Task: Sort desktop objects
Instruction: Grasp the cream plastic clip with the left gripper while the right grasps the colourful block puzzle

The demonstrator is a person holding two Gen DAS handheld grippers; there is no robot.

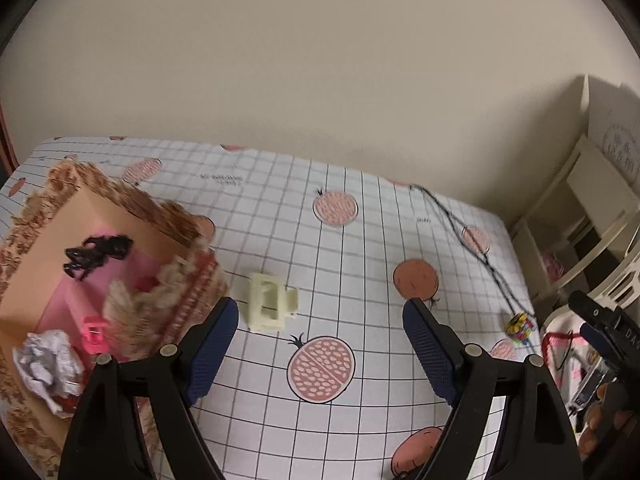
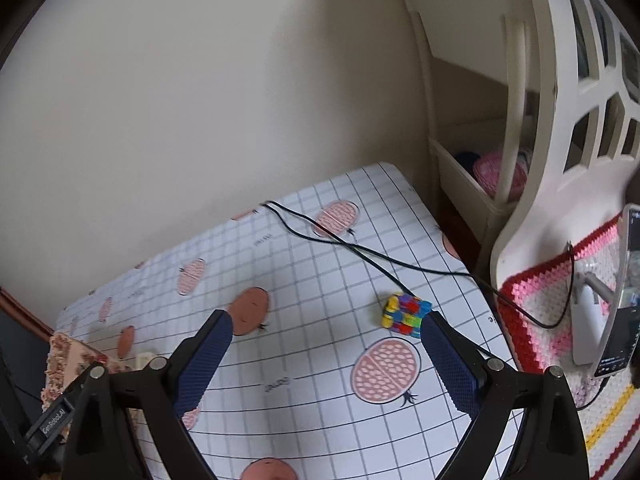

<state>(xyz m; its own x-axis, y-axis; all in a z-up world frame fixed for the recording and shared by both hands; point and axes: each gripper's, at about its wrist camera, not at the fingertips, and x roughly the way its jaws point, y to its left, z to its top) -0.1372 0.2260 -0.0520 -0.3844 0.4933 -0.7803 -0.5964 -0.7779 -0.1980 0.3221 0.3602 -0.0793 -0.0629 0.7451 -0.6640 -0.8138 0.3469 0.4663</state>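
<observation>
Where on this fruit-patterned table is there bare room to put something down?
Free: the stretch between the cream clip and the black cable, and behind the clip toward the wall. Crowded: the fringed box and the corner around the colourful cube.

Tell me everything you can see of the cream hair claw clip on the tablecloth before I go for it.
The cream hair claw clip looks like matte pale-yellow plastic, boxy, with open rectangular windows in its body and a short tab jutting to its right. It seems closed and lies on the grid-and-pomegranate tablecloth, just right of the fringed box, close to it but seemingly not touching. It sits just beyond the left claw, whose jaws are open and empty. Nothing else touches it. The right wrist view shows only a sliver.
</observation>
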